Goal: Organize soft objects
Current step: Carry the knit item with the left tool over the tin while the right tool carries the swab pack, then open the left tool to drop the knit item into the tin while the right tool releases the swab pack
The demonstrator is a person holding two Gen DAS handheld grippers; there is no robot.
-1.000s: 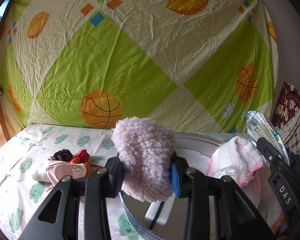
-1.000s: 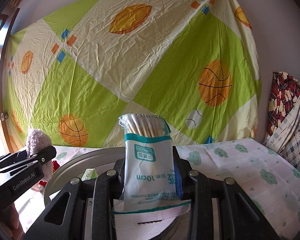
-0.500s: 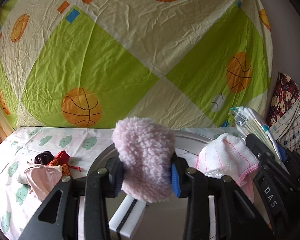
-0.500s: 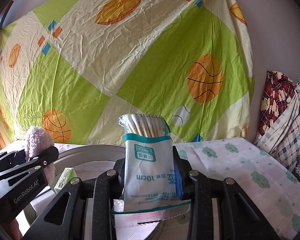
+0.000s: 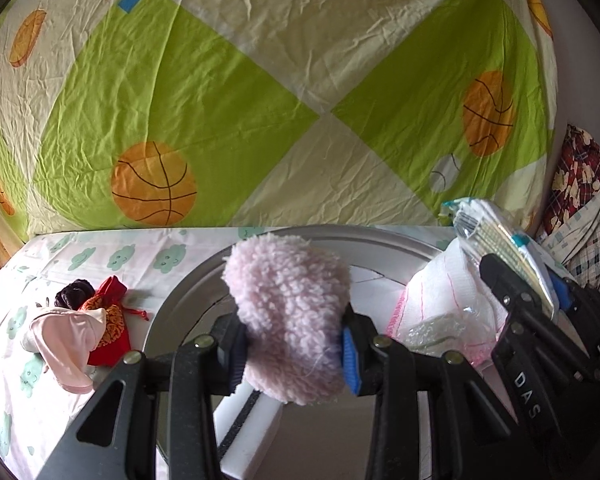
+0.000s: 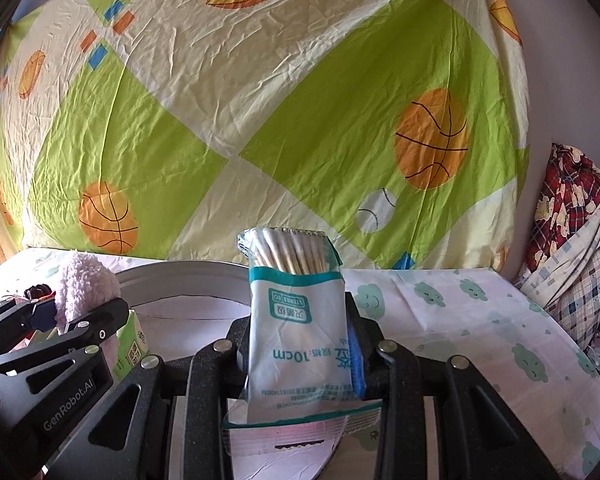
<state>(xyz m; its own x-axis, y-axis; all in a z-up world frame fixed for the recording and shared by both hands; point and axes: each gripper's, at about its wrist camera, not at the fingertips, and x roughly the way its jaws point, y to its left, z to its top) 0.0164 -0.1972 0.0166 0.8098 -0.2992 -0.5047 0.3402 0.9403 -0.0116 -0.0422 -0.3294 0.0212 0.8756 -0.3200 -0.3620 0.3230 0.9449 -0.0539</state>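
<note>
Fleece, pink and fluffy: a soft pink fleece piece [image 5: 288, 320] clamped between the blue pads of the left tool [image 5: 292, 354], bulging up and forward past the fingertips, hanging over the near-left part of a round metal basin [image 5: 188, 300]. Also seen from the right wrist view at far left [image 6: 82, 284], beside the left tool's black fingers [image 6: 88, 324]. Cotton swab packet [image 6: 298, 328] pinched upright between the pads of the right tool [image 6: 300, 354], swab tips at the top, lettering upside down, bottom seam drooping below the pads; same packet in the left wrist view at the right edge [image 5: 500, 248], above the basin's right side. Inside the basin: white cloth with pink stripes [image 5: 448, 292] toward the right wall, white foam block with a black line [image 5: 248, 428] near the front, small green carton [image 6: 134, 344] at the left. On the bed [image 5: 100, 256], left of the basin and well apart from both tools: red pouch [image 5: 110, 320], pale pink cloth [image 5: 68, 340] and a dark bundle [image 5: 74, 292], touching one another.
</note>
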